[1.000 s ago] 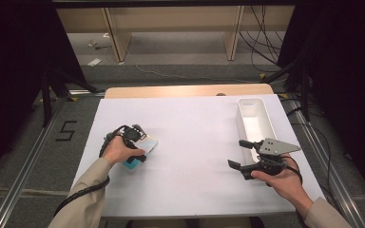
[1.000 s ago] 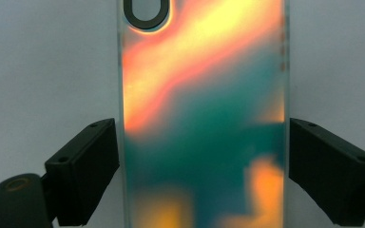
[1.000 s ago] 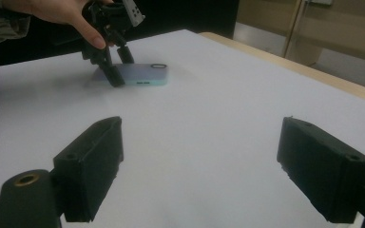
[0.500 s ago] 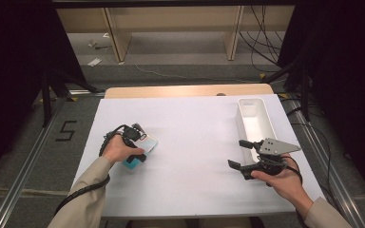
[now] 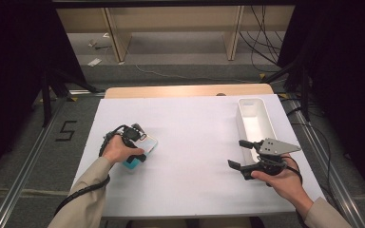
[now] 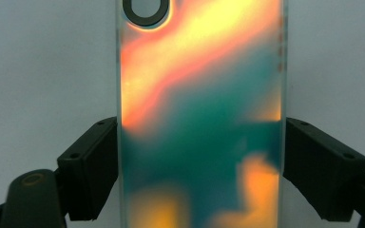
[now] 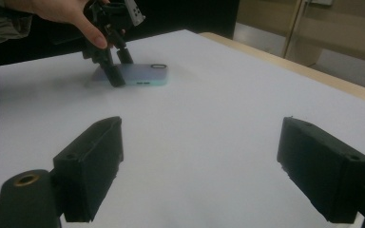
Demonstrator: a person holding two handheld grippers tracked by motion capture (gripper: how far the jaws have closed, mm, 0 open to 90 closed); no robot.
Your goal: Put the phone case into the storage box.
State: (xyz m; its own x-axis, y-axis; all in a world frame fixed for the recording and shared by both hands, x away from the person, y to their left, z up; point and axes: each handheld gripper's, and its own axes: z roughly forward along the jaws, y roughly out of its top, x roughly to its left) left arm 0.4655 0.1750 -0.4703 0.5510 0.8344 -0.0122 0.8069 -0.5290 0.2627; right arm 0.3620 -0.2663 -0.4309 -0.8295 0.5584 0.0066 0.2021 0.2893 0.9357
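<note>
The left gripper (image 5: 134, 145) is pointing down over the phone case (image 5: 140, 151), which is lying flat on the white bench (image 5: 195, 142) near its left edge. Its jaws have just been closing and are now touching the case's two long sides, gripping it. The left hand (image 5: 116, 149) is wrapping the gripper from behind, forearm angling in from below. The right gripper (image 5: 240, 154) is hovering level near the white tray (image 5: 254, 118), its jaws standing wide with nothing between them
</note>
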